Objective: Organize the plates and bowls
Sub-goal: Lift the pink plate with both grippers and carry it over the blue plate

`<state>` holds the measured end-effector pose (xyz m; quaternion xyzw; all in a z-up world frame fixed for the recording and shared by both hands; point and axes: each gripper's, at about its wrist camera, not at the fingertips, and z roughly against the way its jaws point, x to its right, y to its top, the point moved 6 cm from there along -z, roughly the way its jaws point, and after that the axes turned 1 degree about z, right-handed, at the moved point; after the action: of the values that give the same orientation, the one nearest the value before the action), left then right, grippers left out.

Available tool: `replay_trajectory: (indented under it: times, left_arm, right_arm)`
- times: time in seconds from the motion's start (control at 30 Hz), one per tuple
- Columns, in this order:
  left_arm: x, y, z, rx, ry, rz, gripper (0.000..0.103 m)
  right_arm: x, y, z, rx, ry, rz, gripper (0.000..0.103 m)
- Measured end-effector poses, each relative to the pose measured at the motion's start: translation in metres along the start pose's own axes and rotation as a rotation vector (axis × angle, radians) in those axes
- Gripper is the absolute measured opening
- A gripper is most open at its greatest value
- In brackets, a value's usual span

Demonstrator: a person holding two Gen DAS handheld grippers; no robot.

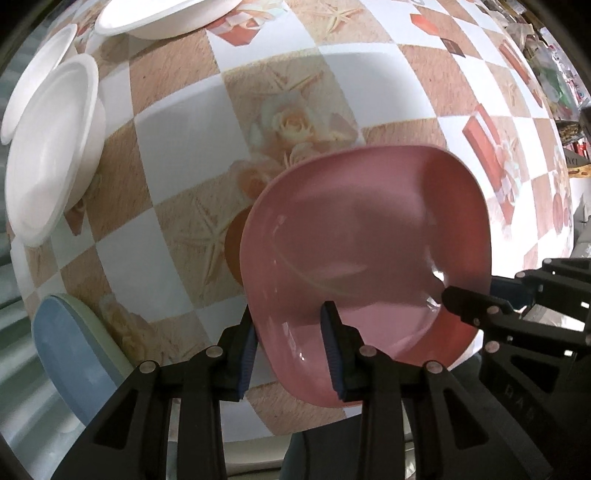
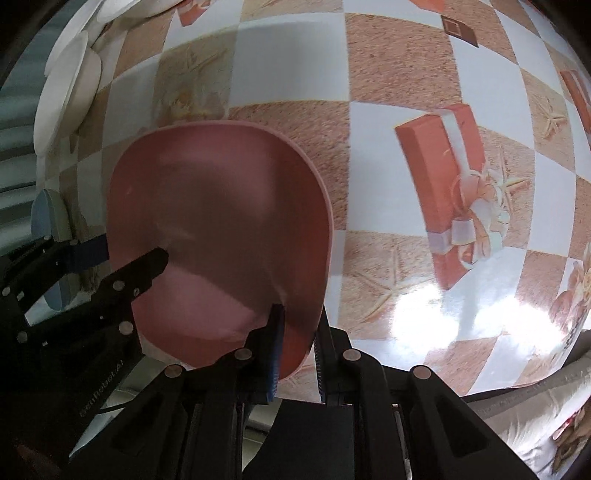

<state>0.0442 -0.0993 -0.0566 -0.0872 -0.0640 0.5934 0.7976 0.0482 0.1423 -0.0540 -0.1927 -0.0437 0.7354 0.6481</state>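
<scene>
The pink plate is held above the patterned tablecloth, gripped from two sides and with nothing in it. The left gripper has its fingers closed narrowly over the plate's near rim at 6 o'clock in its own view, one blue pad inside the plate and the other outside the rim. The right gripper clamps the plate rim in the same way, at 6 o'clock in its own view; in the left view it reaches in from 3 o'clock. The left view shows white bowls nested at 9 to 10 o'clock, another white bowl at 12 o'clock, all with nothing inside, and a blue plate stacked on a pale green one at 8 o'clock. The right view shows only edges of these at 9 to 11 o'clock, but reveals more tablecloth at 3 o'clock, with a printed red gift box.
</scene>
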Motion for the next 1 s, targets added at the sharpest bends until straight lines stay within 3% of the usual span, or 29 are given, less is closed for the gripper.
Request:
replay_trajectory:
  times: [0.17,0.3,0.73,1.0]
  left_arm:
    - [0.002,0.015,-0.006,0.003,-0.001,-0.013,0.036]
    - [0.005,0.006,-0.003,0.007,0.000,-0.015,0.036]
    - [0.000,0.000,0.002,-0.003,-0.022,0.045,0.036]
    - [0.001,0.005,0.013,0.027,-0.054,0.077,0.036]
  right_arm:
    - [-0.014,-0.005,-0.005,-0.009,-0.017,0.000,0.017]
    - [0.003,-0.008,-0.012,-0.018,-0.019,0.003,0.017]
    - [-0.012,0.002,-0.026,-0.034,-0.035,0.055,0.017]
    - [-0.014,0.010,-0.008,-0.020,-0.034,0.058,0.017]
